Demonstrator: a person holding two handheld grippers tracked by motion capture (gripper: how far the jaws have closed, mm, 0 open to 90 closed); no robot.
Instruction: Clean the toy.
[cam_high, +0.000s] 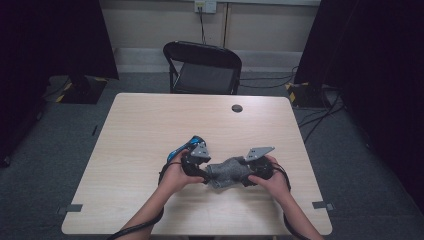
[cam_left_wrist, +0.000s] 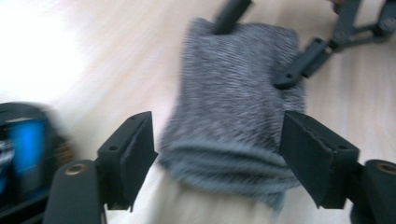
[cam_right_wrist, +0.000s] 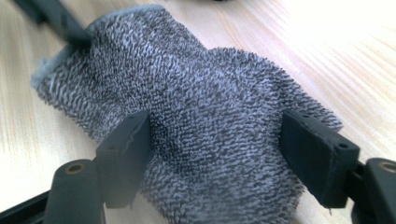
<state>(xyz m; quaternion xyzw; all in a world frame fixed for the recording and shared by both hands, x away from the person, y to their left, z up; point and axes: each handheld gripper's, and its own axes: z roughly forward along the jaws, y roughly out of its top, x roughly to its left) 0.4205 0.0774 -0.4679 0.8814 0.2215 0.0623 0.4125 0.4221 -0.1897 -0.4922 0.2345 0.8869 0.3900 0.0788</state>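
Note:
A grey knitted cloth (cam_high: 227, 172) lies bunched on the wooden table (cam_high: 150, 125), near its front edge, between my two grippers. My left gripper (cam_high: 202, 175) is at its left end and my right gripper (cam_high: 247, 178) at its right end. In the left gripper view the left gripper (cam_left_wrist: 217, 140) is open, its jaws straddling the folded end of the cloth (cam_left_wrist: 233, 107), and the other gripper's fingers (cam_left_wrist: 299, 70) rest on the far end. In the right gripper view the right gripper (cam_right_wrist: 217, 140) is open too, with the cloth (cam_right_wrist: 210, 107) spread between its jaws.
A blue and black object (cam_high: 186, 146) lies just behind my left hand. A round black grommet (cam_high: 237, 108) sits near the table's far edge. A black folding chair (cam_high: 202, 67) stands beyond the table. Tape marks (cam_high: 324, 204) sit at the front corners.

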